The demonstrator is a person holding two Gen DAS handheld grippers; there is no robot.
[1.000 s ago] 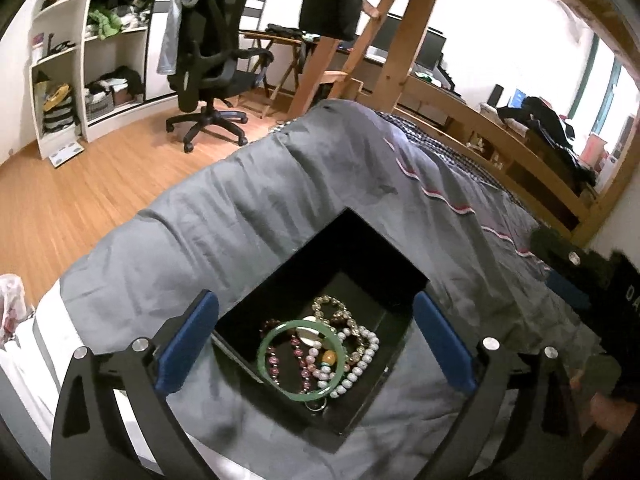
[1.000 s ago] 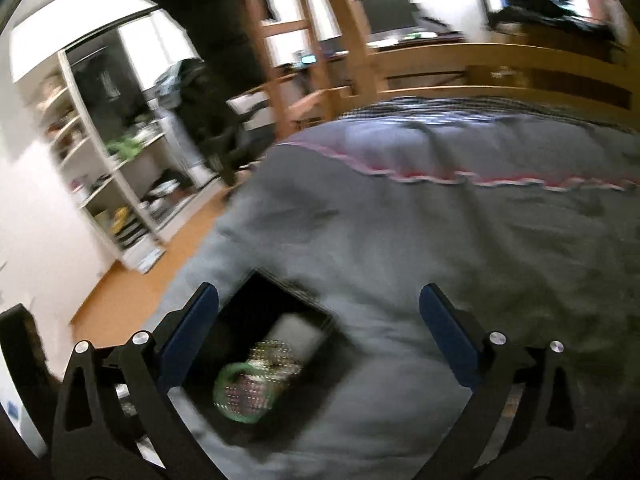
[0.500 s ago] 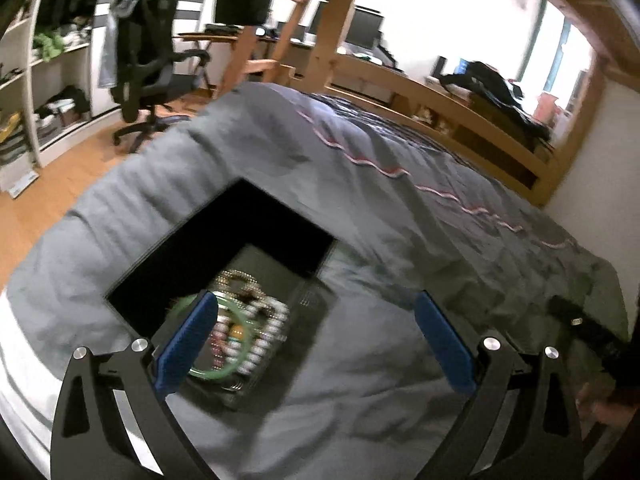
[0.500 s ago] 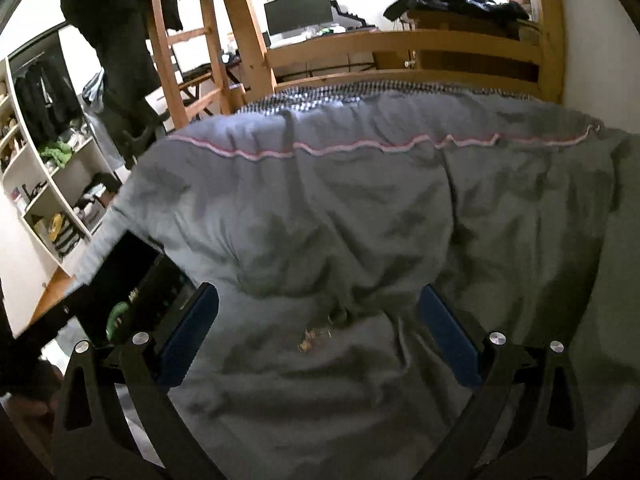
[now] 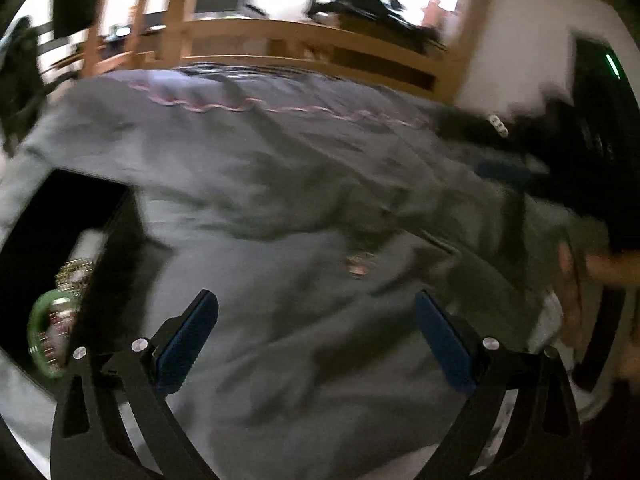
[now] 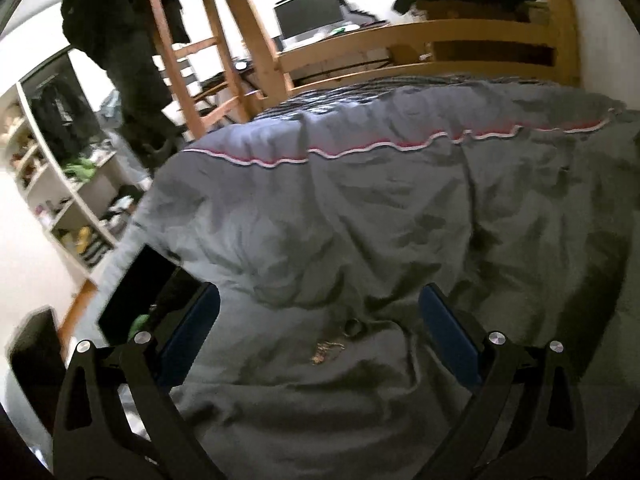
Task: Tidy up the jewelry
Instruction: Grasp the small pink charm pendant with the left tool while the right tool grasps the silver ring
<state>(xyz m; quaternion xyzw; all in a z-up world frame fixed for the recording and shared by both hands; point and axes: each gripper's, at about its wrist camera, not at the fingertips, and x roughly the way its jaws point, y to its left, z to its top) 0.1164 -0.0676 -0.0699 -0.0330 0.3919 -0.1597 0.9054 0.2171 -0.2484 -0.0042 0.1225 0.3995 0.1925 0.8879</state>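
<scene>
A black open jewelry box (image 5: 60, 216) lies on the grey bedspread (image 5: 300, 184) at the far left of the blurred left wrist view, holding a green bangle (image 5: 40, 332) and bead strings (image 5: 76, 272). It also shows in the right wrist view (image 6: 132, 300). A small gold chain (image 6: 326, 350) and a ring (image 6: 353, 327) lie loose on the bedspread between the right gripper's fingers; the chain also shows in the left wrist view (image 5: 357, 266). My left gripper (image 5: 316, 340) is open and empty. My right gripper (image 6: 320, 336) is open and empty just above the chain.
A wooden bed rail (image 6: 400, 52) and ladder (image 6: 188, 44) stand behind the bed. White shelves (image 6: 60, 208) stand at the left. The person's other hand and gripper (image 5: 580, 264) show at the right of the left wrist view.
Both views have swung to the right, away from the box. The box has slid to the left edge. The loose chain and ring now lie between the right gripper's fingers.
</scene>
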